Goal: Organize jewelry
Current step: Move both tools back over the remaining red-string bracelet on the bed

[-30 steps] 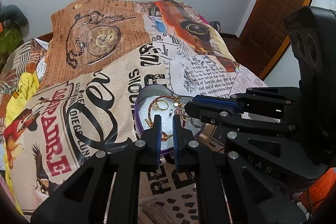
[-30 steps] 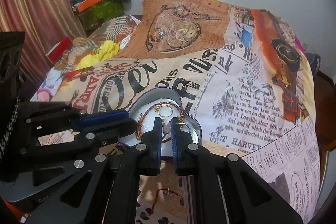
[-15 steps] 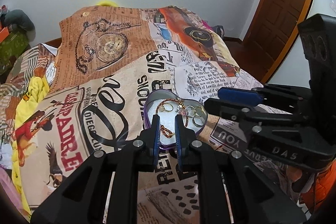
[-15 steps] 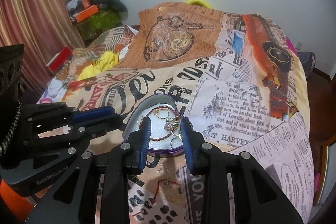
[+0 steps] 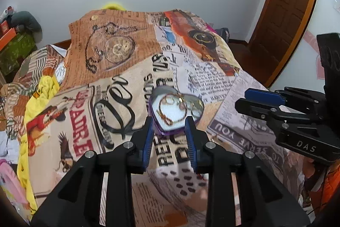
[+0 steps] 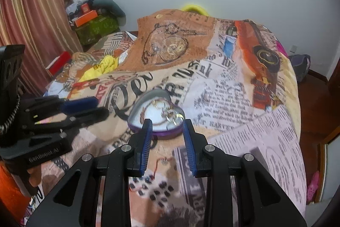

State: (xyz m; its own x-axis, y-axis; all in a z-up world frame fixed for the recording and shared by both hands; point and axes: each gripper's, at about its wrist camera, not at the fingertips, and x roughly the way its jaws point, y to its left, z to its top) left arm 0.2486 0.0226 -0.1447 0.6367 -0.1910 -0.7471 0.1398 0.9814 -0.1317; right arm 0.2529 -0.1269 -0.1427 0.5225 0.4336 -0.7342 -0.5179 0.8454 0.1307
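Heart tin w/ jewelry on bed mid, near its front edge. L gripper & R gripper: jaws just opened partway, empty. Stray red-cord piece under R fingers, nearer R.

— Which colours has the heart-shaped tin?
— Purple wall, white inside, with gold rings. Under it the bedspread has newspaper print in beige and orange.
— And the gripper pads?
— Blue, on black fingers.

A home bedroom; printed bedspread (bed), curtain, wooden door.
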